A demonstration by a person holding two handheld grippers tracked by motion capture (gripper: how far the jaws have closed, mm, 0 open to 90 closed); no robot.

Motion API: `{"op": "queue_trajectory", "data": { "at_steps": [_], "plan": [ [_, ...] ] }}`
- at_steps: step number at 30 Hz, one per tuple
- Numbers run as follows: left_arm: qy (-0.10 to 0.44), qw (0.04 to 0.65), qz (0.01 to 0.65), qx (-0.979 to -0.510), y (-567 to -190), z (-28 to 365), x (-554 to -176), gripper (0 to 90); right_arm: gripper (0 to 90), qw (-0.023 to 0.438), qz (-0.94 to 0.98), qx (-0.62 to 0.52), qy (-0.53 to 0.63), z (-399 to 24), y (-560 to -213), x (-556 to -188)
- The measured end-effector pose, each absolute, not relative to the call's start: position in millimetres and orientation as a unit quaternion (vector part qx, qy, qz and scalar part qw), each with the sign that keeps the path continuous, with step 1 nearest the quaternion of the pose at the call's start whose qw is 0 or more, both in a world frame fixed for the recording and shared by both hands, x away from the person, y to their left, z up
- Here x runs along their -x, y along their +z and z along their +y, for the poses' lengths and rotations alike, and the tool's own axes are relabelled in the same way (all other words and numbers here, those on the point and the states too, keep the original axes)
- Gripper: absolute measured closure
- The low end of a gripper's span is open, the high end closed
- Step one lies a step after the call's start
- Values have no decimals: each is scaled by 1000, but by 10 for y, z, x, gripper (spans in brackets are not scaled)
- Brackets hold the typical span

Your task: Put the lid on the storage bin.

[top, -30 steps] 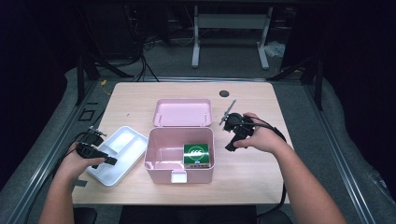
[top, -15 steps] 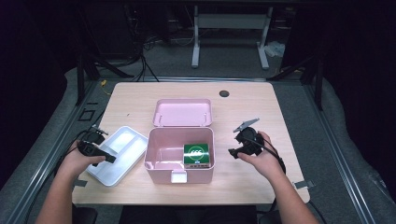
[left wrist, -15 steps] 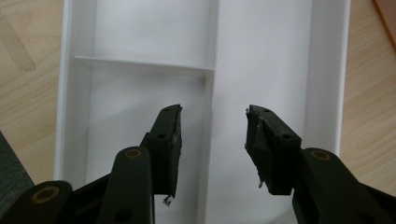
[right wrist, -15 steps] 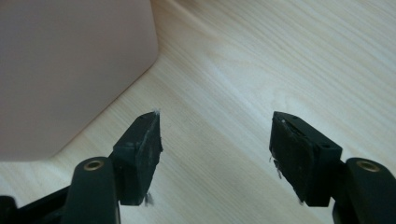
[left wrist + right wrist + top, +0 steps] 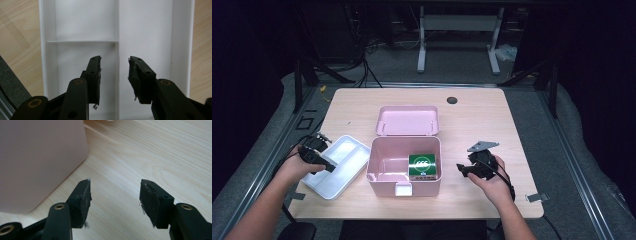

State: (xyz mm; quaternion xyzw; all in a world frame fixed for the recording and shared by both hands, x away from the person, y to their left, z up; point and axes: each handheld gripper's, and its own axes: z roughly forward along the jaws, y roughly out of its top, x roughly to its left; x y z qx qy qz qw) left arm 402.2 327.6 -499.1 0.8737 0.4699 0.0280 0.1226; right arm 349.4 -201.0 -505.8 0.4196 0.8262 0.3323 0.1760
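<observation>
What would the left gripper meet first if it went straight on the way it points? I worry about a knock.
Probably the white tray: the left gripper, jaws open and just been closing, straddles the tray's long divider, with nothing gripped; depth is hard to judge.

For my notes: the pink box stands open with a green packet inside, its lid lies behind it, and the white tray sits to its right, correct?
Not quite. In the high view the white tray sits left of the pink box, under the left gripper. The green packet and lid are as you say.
</observation>
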Motion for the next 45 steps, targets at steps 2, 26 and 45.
{"op": "queue_trajectory", "data": {
  "at_steps": [2, 26, 45],
  "plan": [
    [26, 114, 470, -875, -4994, 3266, -4050, 649, 422, 169, 826, -420, 336, -2021, -5078, -3489],
    [-16, 57, 462, -885, -5201, 3060, -4288, 825, 436, 132, 830, -432, 327, -2028, -5236, -3503],
    [-24, 44, 458, -887, -4913, 3146, -4265, 890, 437, 123, 833, -433, 321, -2029, -5277, -3509]
  ]
}}
